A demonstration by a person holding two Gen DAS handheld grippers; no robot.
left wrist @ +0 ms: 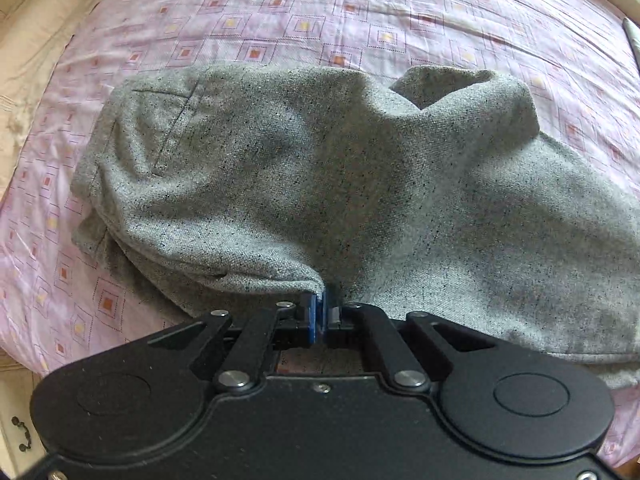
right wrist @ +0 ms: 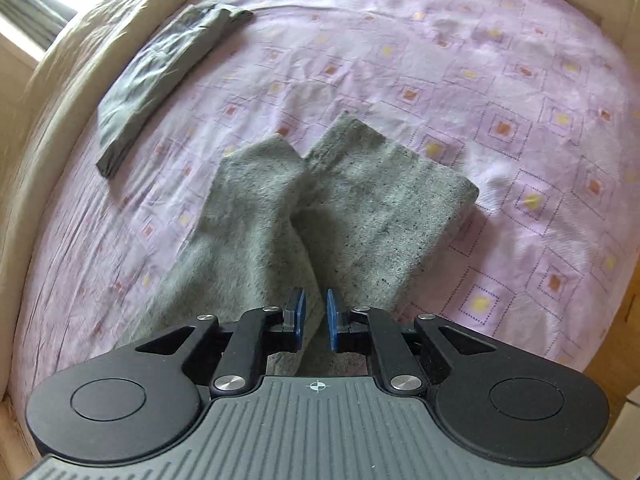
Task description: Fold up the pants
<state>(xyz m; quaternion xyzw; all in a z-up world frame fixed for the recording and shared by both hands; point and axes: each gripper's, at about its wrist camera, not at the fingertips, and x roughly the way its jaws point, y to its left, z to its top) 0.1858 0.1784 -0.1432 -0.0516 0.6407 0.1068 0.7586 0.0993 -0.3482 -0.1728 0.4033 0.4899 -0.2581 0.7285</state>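
Grey speckled pants point(left wrist: 304, 184) lie on a pink patterned bedsheet point(left wrist: 280, 20). In the left wrist view the waist part with a pocket seam is at the left. My left gripper point(left wrist: 320, 304) is shut on a fold of the pants at the near edge and lifts it slightly. In the right wrist view both pant legs point(right wrist: 320, 208) stretch away from me, cuffs at the far end. My right gripper point(right wrist: 316, 312) sits just above the legs, its blue pads a little apart with grey cloth showing between them.
A folded dark grey garment point(right wrist: 160, 80) lies at the far left of the sheet point(right wrist: 480, 80). A beige pillow or bed edge point(right wrist: 40, 120) runs along the left. A wooden bed frame point(right wrist: 628, 20) borders the right.
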